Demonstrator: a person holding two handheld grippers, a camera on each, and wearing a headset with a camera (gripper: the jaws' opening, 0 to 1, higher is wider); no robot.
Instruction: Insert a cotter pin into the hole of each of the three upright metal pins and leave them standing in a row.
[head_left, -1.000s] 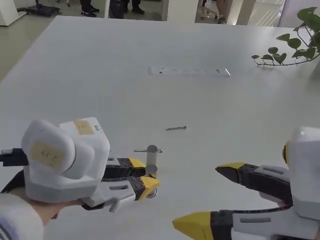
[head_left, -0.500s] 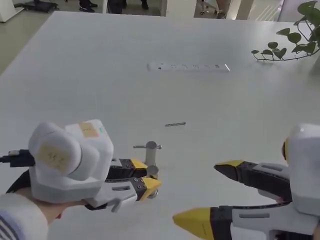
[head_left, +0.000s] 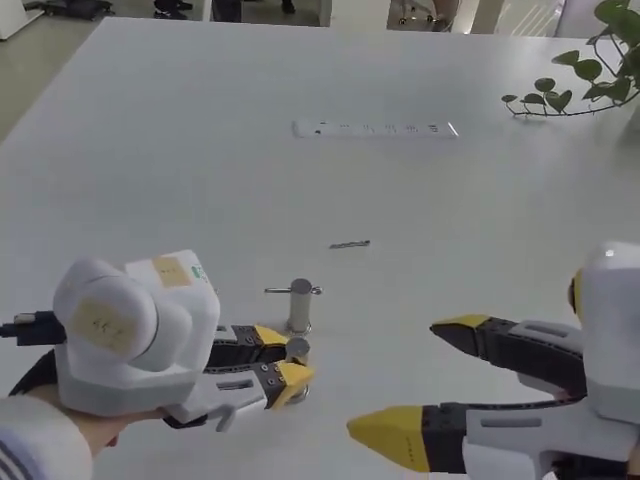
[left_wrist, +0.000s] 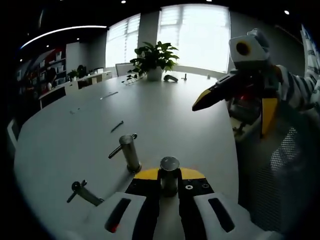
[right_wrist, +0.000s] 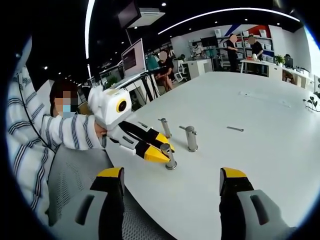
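My left gripper (head_left: 290, 358) sat in the lower left of the head view. Its yellow tips were pinched in close on the first pin (head_left: 297, 347), a short, round, shiny metal post with a flat top. In the left gripper view that pin (left_wrist: 169, 166) stood straight up between the tips at the bottom middle.

Just above it in the head view stood the second pin (head_left: 300, 305), the same smooth grey metal. A thin cotter pin (head_left: 280, 291) went sideways through its top and stuck out to the left.

The third pin (left_wrist: 87, 194) was in the lower left of the left gripper view. It had a little wire piece through its top too.

In the right gripper view the three pins made a slanting row near the middle.

A loose cotter pin (head_left: 349, 244), thin like a wire, lay flat on the smooth white table (head_left: 200, 150), well above the pins.

My right gripper (head_left: 403, 380) was in the lower right of the head view. Its pointed black and yellow jaws were spread wide and held nothing.

A long white power strip (head_left: 375, 129) lay near the top.
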